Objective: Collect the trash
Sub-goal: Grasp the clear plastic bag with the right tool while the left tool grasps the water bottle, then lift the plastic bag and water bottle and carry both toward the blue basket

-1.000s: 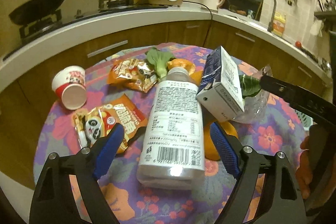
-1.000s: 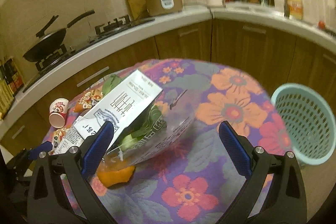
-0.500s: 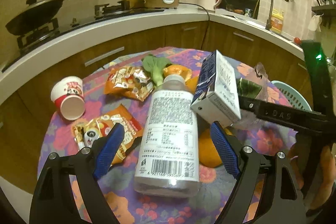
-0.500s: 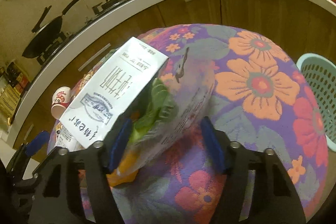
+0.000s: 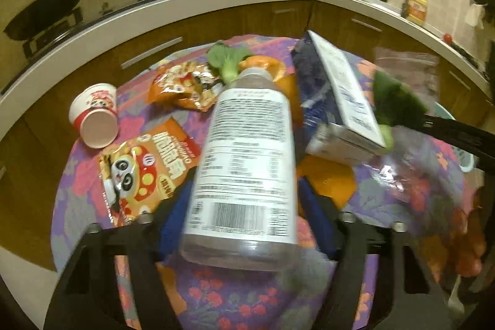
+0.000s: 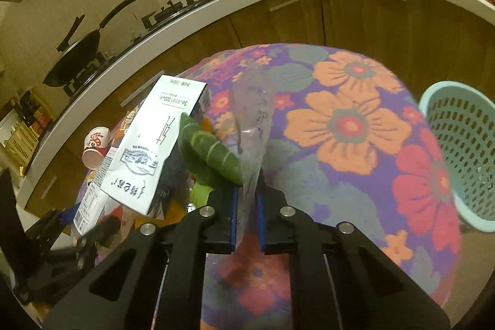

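Your left hand-held gripper (image 5: 244, 206) reaches low and forward over the round table with the purple flowered cloth (image 5: 235, 299), and its blue-padded fingers (image 5: 174, 212) are closed against both sides of the clear plastic bottle with the white printed label (image 5: 247, 156). The bottle lies along the gripper's axis, base toward the camera and cap pointing away at the green leafy vegetable (image 5: 227, 59) and the orange peel (image 5: 266, 65) behind it.

Your right hand-held gripper (image 6: 246, 215) comes in from the near edge of the table (image 6: 349, 126) with its jaws nearly together, pinching the clear plastic bag (image 6: 252, 113), which rises in a crumpled column from between the blue pads (image 6: 232, 215). A green leaf (image 6: 213, 150) sits against the bag's left side, and the white and dark blue milk carton (image 6: 157, 144) tilts just beside it, leaning over the bottle's end.

From the left wrist, the carton (image 5: 337, 101) lies to the right of the bottle, touching the bag (image 5: 408, 101). To the left lie two orange snack wrappers (image 5: 148, 163) (image 5: 185, 85) and a tipped red and white paper cup (image 5: 94, 116). The pale blue perforated plastic basket (image 6: 461, 153) stands off the table's right edge.
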A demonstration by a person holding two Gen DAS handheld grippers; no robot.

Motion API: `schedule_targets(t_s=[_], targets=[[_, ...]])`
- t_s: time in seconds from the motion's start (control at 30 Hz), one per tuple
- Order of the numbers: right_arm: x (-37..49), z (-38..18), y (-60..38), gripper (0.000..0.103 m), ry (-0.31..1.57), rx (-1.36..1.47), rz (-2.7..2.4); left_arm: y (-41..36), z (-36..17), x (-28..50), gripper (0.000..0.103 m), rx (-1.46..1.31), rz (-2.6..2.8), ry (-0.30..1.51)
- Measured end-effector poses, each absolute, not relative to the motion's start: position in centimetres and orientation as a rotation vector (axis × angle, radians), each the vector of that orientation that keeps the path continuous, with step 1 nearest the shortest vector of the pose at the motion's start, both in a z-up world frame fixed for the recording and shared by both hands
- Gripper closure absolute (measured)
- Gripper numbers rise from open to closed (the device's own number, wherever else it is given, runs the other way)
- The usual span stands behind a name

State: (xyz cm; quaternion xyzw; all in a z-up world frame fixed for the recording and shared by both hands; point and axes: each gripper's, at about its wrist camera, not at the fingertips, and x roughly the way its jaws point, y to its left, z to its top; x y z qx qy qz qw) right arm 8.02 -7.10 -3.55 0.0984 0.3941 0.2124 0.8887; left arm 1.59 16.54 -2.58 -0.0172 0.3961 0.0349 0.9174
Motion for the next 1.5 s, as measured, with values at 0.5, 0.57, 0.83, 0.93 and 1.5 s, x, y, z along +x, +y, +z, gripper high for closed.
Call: schedule_targets(t_s=[0.5,0.57,0.83,0.93,1.5], targets=[[3.5,1.7,-8.0,0.096,0.603,-0.095,0.433,16.9,-1.1,-0.8,0.042,-0.152,0.091,0.708],[3.1,1.5,-7.8,0.096,0.603,-0.139,0.445,16.9,-1.2,-1.2,0.042,-0.169,0.092,0.701],[2.4,-1.4,-8.1,0.095,0.715,-0.212,0.573,16.6,-2.3,-2.1,0.042,-0.168,0.081,0.734],[2.2,-2.4,-8.7,0.082,0.749,-0.213,0.595,16.4,-2.5,-2.1,0.042,-0.163,0.083,0.745],[2.6,-3.0,-15.9,0.034,0.767,-0.064,0.528,16.5,-2.6,-2.3,0.041,-0.15,0.084,0.756]])
